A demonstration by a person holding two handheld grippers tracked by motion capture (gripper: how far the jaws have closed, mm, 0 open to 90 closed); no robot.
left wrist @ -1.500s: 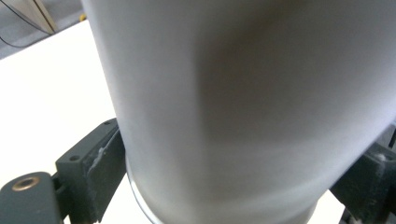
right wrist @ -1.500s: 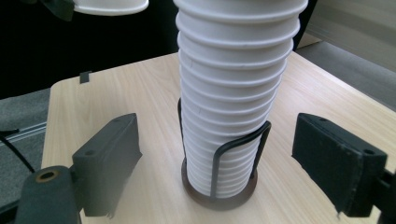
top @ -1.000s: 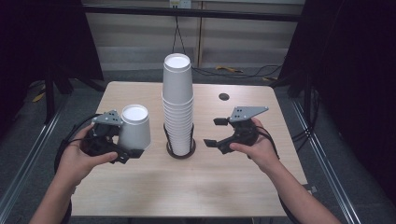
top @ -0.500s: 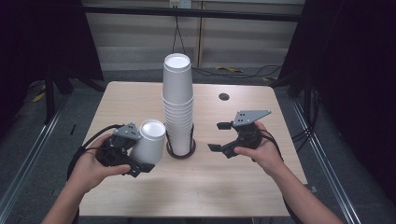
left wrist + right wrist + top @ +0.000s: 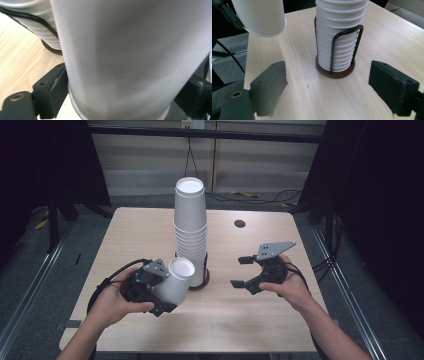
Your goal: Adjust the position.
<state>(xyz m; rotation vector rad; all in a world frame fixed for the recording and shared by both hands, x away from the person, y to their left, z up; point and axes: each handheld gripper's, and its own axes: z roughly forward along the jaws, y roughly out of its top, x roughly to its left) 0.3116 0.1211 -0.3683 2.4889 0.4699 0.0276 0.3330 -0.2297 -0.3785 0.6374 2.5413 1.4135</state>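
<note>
My left gripper [image 5: 167,293] is shut on a white paper cup [image 5: 176,281], held upside down and tilted just left of the cup stack's foot. In the left gripper view the cup [image 5: 125,55] sits between both black pads [image 5: 53,91]. A tall stack of upside-down white cups [image 5: 190,227] stands in a black wire holder on a round dark base [image 5: 201,283] at the table's middle. My right gripper [image 5: 241,272] hovers to the right of the stack, open with nothing between its pads [image 5: 270,85]. It faces the stack [image 5: 339,37] and the holder [image 5: 335,72], with the held cup [image 5: 259,15] at upper left.
The light wooden table [image 5: 280,320] has a small round dark hole [image 5: 239,223] at its back right. Black cables trail from both grippers. Dark floor and metal rails surround the table, with a wall and cables behind it.
My left gripper has carried the cup rightward, nearer and a little lower, to beside the stack's base, tilting it. The right gripper has drifted slightly nearer and stays open.
</note>
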